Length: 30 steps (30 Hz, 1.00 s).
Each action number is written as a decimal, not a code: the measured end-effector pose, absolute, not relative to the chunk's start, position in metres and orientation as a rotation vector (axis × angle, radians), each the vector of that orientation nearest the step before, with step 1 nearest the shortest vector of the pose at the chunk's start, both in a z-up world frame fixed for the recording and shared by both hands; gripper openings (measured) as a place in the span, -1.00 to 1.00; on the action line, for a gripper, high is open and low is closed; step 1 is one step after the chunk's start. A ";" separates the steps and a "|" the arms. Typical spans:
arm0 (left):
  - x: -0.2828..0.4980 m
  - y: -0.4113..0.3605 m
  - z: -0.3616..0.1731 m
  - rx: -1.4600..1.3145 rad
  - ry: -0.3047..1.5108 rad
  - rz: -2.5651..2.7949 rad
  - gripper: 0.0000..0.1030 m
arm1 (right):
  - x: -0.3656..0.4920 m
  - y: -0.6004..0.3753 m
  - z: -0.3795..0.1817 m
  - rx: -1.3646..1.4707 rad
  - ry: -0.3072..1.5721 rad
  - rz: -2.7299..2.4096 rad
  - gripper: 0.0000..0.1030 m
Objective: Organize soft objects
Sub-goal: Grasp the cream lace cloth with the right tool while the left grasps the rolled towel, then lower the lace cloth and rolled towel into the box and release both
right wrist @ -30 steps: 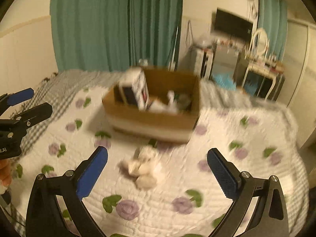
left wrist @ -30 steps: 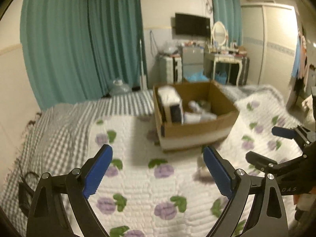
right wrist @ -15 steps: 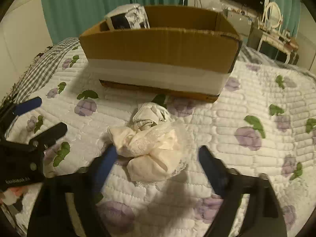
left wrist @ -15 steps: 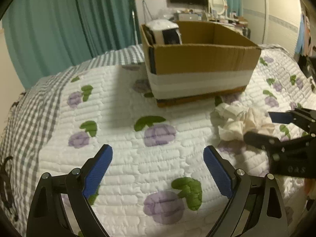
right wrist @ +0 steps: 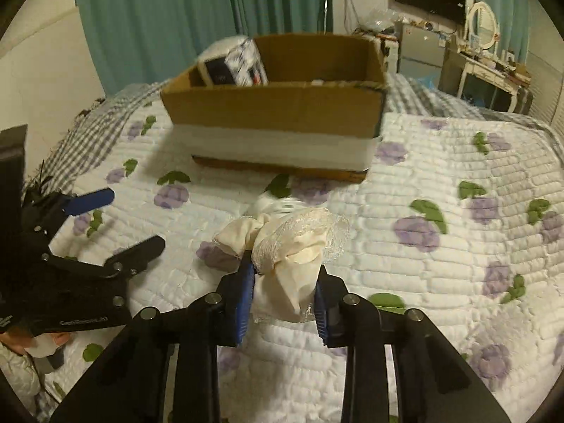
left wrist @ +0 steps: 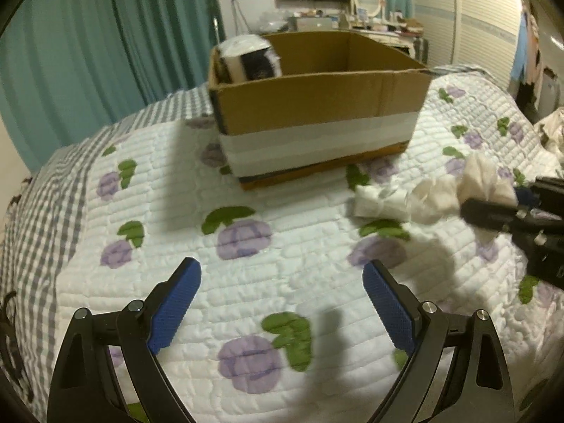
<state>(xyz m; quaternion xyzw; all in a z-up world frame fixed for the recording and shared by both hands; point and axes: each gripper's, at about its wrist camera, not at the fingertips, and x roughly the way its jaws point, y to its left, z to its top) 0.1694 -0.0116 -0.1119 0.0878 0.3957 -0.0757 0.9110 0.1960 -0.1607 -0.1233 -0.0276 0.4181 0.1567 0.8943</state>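
Note:
A crumpled cream-white cloth with a lace edge (right wrist: 292,246) lies on the quilted bed in front of a cardboard box (right wrist: 275,112). My right gripper (right wrist: 283,278) is shut on the near end of the cloth. In the left wrist view the cloth (left wrist: 433,194) sits at the right, with the right gripper (left wrist: 500,208) on it. My left gripper (left wrist: 282,303) is open and empty, low over the quilt, left of the cloth; it also shows in the right wrist view (right wrist: 116,218). The box (left wrist: 317,112) holds a white and black bundle (left wrist: 250,56).
The bed has a white quilt with purple flowers (left wrist: 243,236) and a grey checked sheet (left wrist: 38,190) at the left. Teal curtains (left wrist: 105,35) hang behind. A dressing table (right wrist: 486,67) and a wardrobe (left wrist: 486,17) stand at the back right.
My right gripper has closed on the cream cloth. Both grippers have come down low over the bed, near the front of the box.

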 end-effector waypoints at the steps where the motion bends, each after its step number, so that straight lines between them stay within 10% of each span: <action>1: 0.170 -0.017 -0.110 0.185 0.815 -0.168 0.83 | 0.193 -0.165 -0.118 -0.051 0.851 0.316 -0.43; 16: 0.226 -0.093 -0.135 0.185 0.891 -0.297 0.79 | 0.237 -0.234 -0.112 -0.015 0.806 0.183 -0.43; 22: 0.245 -0.105 -0.153 0.188 0.951 -0.361 0.14 | 0.244 -0.241 -0.126 -0.005 0.826 0.193 -0.43; 30: 0.229 -0.097 -0.137 0.187 0.909 -0.359 0.10 | 0.240 -0.237 -0.126 -0.030 0.820 0.182 -0.43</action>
